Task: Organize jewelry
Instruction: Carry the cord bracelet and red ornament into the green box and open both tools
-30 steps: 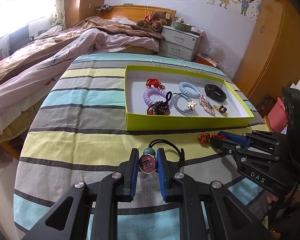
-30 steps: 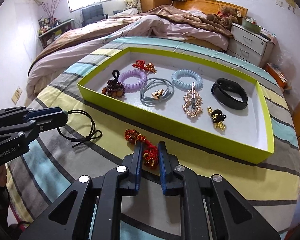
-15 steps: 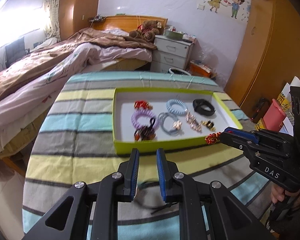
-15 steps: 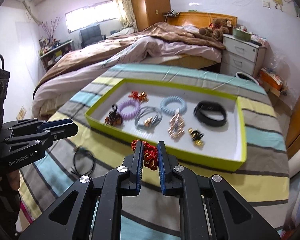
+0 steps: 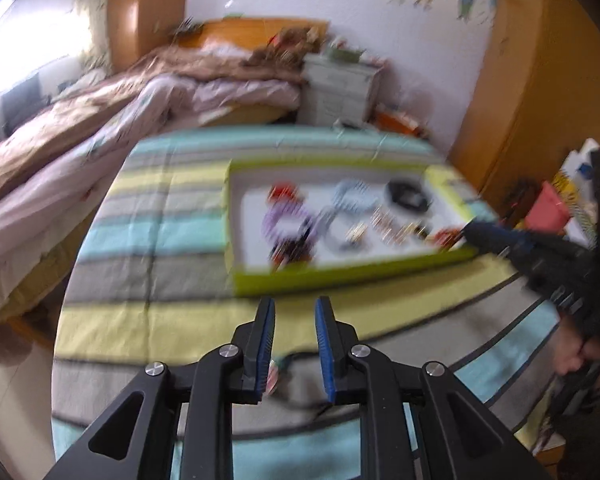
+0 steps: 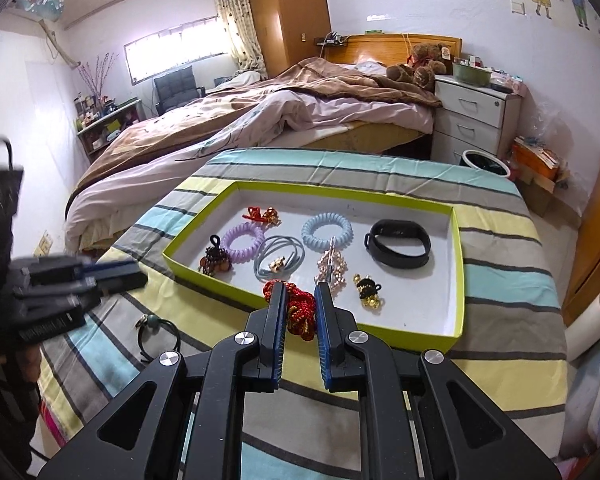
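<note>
Left wrist view: heavily blurred. The left gripper (image 5: 295,338) hangs over the striped bedspread (image 5: 148,236) on the near side of the green tray (image 5: 340,278). Its jaws stand apart with nothing between them: released. Beneath and just behind the fingers a dark band with a small charm is partly visible on the cloth, too smeared to describe further. At far right the right gripper (image 5: 474,235) reaches to the tray's near right corner with something red at its tip.

Right wrist view: sharp. The right gripper (image 6: 298,300) is clenched on a red and gold beaded bracelet (image 6: 300,310), held above the tray's near wall (image 6: 236,295). Inside the tray lie a purple coil tie (image 6: 244,242), a blue coil tie (image 6: 327,230), a black wristband (image 6: 398,244), a grey elastic loop (image 6: 278,262) and several small charms. The black hair tie with a teal bead (image 6: 156,330) lies on the bedspread near left, outside the tray, close below the left gripper (image 6: 112,278).

Assessment: the step in hand is delivery of the bracelet into the tray. The next move calls for carrying it further over the wall to a bare patch of the floor, then opening. The black hair tie remains to be collected by the left side
</note>
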Action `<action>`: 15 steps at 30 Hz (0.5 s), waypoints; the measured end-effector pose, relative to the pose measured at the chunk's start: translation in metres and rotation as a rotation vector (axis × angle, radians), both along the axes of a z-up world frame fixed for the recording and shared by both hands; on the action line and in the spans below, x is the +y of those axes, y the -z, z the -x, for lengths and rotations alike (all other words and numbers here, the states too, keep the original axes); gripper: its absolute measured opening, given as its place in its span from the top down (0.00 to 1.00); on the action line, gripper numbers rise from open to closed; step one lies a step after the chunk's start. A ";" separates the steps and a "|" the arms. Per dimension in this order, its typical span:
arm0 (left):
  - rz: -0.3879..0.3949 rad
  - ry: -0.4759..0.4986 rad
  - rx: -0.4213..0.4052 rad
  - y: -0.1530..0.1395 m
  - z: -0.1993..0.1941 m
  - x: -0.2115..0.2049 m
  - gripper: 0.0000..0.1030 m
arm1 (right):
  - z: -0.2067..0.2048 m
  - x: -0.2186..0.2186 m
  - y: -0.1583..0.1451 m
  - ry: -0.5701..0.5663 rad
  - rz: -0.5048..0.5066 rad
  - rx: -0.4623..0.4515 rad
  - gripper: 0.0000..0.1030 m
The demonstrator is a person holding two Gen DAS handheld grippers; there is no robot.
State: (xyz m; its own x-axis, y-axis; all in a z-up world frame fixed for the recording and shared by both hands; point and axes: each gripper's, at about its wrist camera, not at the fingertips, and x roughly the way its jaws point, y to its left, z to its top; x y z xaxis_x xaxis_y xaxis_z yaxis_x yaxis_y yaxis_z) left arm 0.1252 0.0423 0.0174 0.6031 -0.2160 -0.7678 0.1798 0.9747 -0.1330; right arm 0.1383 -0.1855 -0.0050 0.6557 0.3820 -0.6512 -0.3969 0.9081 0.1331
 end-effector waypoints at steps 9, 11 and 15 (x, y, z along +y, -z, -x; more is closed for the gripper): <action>-0.082 -0.021 0.060 0.031 0.011 0.002 0.55 | 0.002 0.003 0.000 -0.015 -0.007 -0.006 0.86; -0.098 -0.017 0.079 0.036 0.011 -0.001 0.55 | 0.003 0.002 -0.001 -0.016 -0.008 -0.009 0.86; -0.109 -0.007 0.058 0.038 0.014 -0.004 0.65 | 0.003 0.003 -0.002 -0.016 -0.008 -0.012 0.86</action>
State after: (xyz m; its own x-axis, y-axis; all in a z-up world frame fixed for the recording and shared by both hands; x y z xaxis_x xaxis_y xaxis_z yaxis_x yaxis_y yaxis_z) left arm 0.1115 0.0383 -0.0204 0.5583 -0.1249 -0.8202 0.1677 0.9852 -0.0359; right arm 0.1349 -0.1829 -0.0030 0.6571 0.3979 -0.6402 -0.4129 0.9006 0.1359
